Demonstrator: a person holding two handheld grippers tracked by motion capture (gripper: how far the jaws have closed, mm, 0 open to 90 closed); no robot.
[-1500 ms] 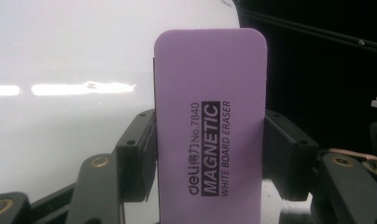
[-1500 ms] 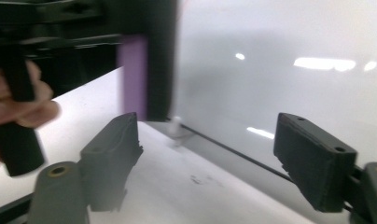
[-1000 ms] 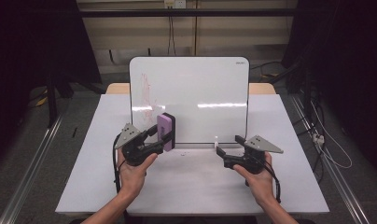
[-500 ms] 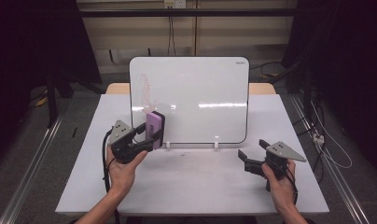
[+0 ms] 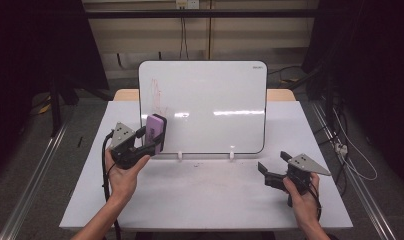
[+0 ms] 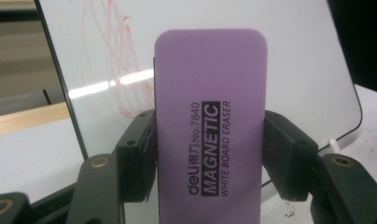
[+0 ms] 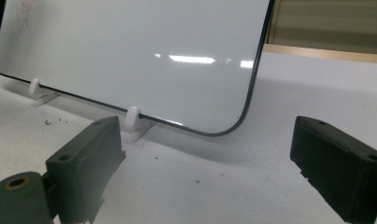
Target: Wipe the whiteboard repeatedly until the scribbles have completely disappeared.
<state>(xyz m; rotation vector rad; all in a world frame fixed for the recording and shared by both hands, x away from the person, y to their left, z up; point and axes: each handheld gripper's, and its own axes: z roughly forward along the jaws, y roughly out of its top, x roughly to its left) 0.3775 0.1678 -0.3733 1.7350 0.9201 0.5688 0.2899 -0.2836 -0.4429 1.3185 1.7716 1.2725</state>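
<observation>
While left gripper [image 6: 210, 154] clamps one purple eraser [image 6: 210, 135], right gripper [image 7: 205, 172] gapes empty; one whiteboard [image 5: 210, 100], two clips.

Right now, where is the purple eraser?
In the high view, the purple eraser sits left, clamped in the left hand-held gripper, at the whiteboard's lower left by red scribbles.

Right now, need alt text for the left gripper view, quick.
A purple magnetic whiteboard eraser, upright, is clamped between the left gripper's black jaws. Behind it stands a whiteboard with faint red scribbles at its left.
</observation>
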